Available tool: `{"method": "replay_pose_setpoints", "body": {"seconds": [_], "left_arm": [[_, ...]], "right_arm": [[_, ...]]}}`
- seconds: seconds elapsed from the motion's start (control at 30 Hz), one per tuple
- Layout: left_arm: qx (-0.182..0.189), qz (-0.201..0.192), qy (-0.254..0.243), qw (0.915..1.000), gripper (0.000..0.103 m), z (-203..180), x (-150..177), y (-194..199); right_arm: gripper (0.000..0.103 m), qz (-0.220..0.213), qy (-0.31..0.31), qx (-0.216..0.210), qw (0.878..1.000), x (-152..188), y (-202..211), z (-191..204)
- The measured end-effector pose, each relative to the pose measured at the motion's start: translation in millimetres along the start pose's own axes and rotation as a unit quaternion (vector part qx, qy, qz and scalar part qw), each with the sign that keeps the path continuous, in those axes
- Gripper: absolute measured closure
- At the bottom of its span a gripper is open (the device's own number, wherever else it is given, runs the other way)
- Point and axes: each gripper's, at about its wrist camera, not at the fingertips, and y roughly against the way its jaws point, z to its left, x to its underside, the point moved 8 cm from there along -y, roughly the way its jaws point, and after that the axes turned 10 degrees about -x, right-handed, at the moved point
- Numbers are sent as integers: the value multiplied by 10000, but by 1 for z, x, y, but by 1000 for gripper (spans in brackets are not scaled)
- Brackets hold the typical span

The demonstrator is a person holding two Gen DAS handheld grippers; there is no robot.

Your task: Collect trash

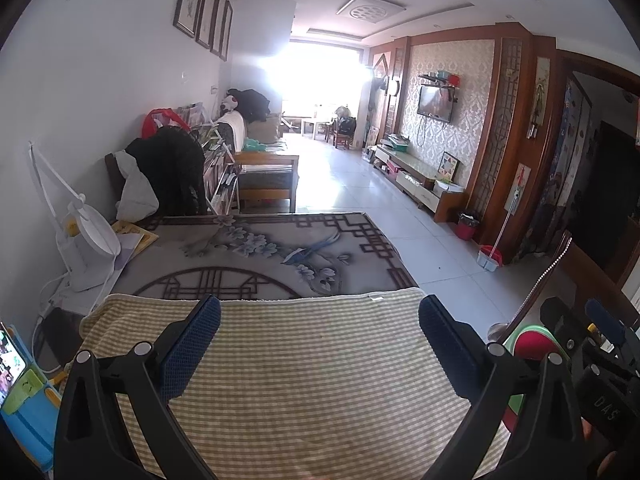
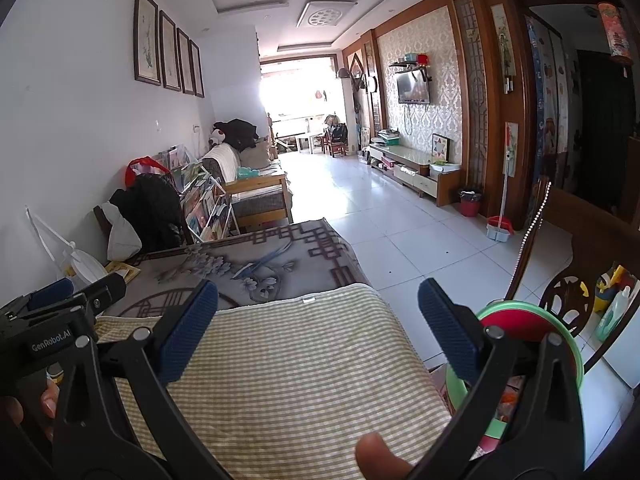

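Observation:
My left gripper is open and empty above a yellow checked cloth on the table. My right gripper is open and empty over the same cloth, near the table's right edge. A green-rimmed round bin with a red inside stands just right of the table, behind my right finger; it also shows in the left wrist view. No loose trash shows on the cloth. The right gripper body appears at the right edge of the left wrist view, the left one at the left of the right wrist view.
A grey flowered table cover lies beyond the cloth. A white desk lamp and papers stand at the table's left. A wooden chair stands right of the bin. A small red waste bin and a dustpan stand by the far wall.

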Motion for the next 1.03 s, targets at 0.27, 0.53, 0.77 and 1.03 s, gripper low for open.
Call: {"method": "replay_pose_setpoints", "body": {"seconds": [0.27,0.53,0.77,1.03], "left_arm": [[-3,30,25,10000,8,0,-2,-1],[25,61,38,10000,8,0,0,-2],[57,106,25,9999,8,-1,4,-5],[-90,426,185,9989,8,14,19,-21]], "right_arm": [[4,18,-11,-2,10000,0,0,1],[4,52,-6,-17,10000,3,-2,0],[4,149,-9,-56,9999,7,-8,2],[4,896,82,-119,9959,49,-65,-1]]}}
